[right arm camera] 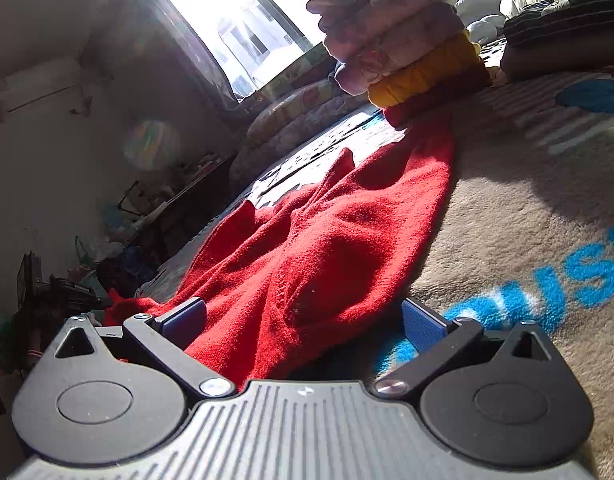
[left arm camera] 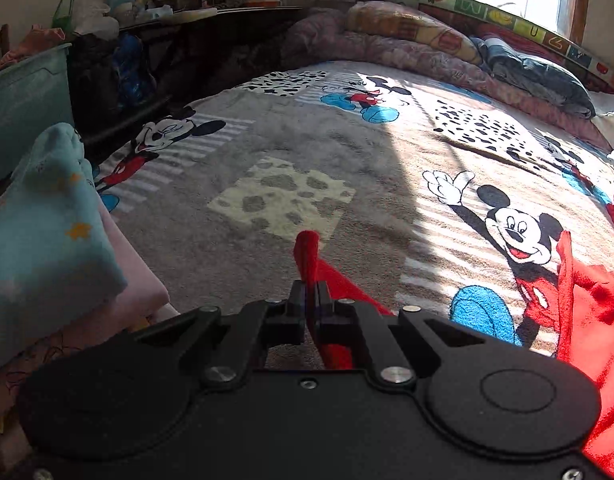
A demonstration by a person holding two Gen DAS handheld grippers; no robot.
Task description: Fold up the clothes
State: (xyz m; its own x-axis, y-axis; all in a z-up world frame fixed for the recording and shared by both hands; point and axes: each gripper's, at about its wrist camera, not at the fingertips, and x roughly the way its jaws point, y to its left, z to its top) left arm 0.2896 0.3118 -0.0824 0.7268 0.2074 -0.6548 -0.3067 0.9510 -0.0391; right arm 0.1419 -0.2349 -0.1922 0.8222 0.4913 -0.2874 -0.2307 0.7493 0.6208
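Red garment [right arm camera: 327, 248] is lying rumpled across the cartoon-print bed [left arm camera: 307, 140], filling the centre of the right view. Left hand-held gripper [left arm camera: 311, 300] is clenching a red edge [left arm camera: 307, 252] at lower centre; right hand-held gripper [right arm camera: 303, 320] is gaping wide over the cloth. Judging by this, an edge is being gathered for spreading or folding. Stacked folded clothes [right arm camera: 407, 52] are crowding the upper right.

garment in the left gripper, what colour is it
Red. The garment shows best in the right wrist view, spread on the blanket.
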